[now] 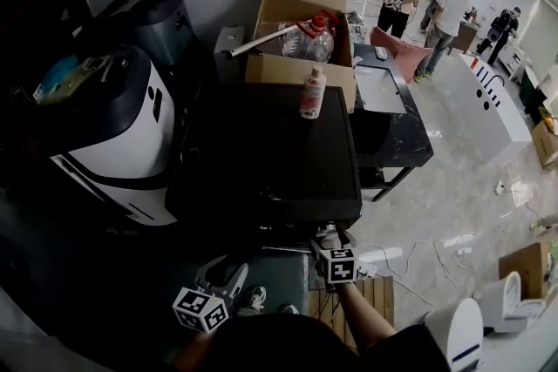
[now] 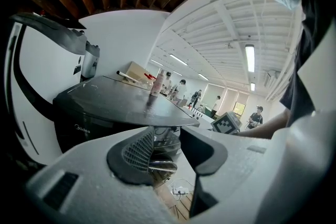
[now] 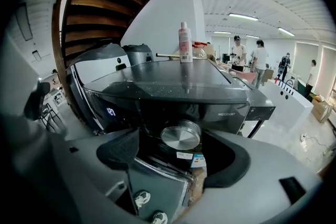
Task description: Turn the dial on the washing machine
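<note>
1. Nearest the lens in the right gripper view is the right gripper point(image 3: 172, 151). Its jaws stand wide apart with the pads pressing on nothing.
2. The dial point(image 3: 180, 135) is a round brushed-metal knob on the near front of the washing machine point(image 3: 173, 86), just under the edge of the machine's dark top. It shows framed between the right jaws, a little beyond the pads, with its flat face turned toward the gripper.
3. The dial's axis runs out of the front panel toward the gripper, so I judge that the jaws can go straight in along that line and close on the rim. I cannot tell whether the tips already reach the rim.
4. The left gripper point(image 2: 170, 157) is also open and empty. It sits to the left of the right gripper and lower, so the right hand is the nearer one to the dial.
5. The word "Midea" point(image 2: 84, 129) can be read on the machine's black front.
6. A small white model code point(image 3: 233, 112) starts with "MG", and the rest is too small to be sure of.
7. The blue lit display point(image 3: 111, 111) and the stickers below the dial are unreadable.
8. A pink-and-white bottle point(image 1: 312, 93) stands upright at the far edge of the machine's top. Its label is illegible.
</note>
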Demonstrator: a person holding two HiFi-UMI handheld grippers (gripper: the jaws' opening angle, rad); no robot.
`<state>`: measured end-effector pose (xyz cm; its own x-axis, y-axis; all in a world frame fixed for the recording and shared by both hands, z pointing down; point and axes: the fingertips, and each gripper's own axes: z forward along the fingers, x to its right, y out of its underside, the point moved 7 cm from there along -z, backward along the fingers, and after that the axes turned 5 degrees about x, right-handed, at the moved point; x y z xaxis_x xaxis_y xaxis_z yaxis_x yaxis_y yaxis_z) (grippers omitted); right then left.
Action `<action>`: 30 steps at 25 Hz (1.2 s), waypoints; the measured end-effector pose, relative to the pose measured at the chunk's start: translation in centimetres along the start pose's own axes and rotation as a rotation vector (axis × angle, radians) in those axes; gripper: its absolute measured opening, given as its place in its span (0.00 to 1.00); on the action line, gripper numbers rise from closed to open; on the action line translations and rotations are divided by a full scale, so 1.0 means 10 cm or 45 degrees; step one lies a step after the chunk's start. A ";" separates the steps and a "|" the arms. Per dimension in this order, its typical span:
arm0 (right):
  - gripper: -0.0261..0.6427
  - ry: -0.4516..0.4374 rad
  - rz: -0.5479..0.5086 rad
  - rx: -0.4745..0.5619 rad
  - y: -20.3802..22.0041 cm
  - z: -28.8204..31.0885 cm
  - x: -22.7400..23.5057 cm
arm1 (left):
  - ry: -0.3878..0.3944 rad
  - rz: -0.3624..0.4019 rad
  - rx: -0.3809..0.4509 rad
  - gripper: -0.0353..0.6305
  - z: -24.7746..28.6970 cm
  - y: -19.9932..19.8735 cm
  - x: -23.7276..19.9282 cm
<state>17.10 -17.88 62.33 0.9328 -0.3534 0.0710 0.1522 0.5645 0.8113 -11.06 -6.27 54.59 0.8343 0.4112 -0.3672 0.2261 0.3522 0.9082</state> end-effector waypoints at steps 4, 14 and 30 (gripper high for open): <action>0.57 -0.017 0.020 0.067 -0.12 -0.14 -0.04 | -0.002 0.000 0.018 0.29 0.02 -0.02 0.02; 0.44 -0.183 0.018 0.232 -0.45 -0.51 -0.37 | -0.027 0.004 0.065 0.28 -0.01 -0.04 0.06; 0.15 -0.397 -0.072 0.388 -0.64 -0.95 -0.81 | -0.160 0.048 0.127 0.19 -0.25 -0.03 0.19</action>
<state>11.68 -11.53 51.02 0.7756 -0.6118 0.1552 0.0532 0.3084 0.9498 -10.74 -3.49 53.15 0.8981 0.3116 -0.3103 0.2373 0.2506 0.9385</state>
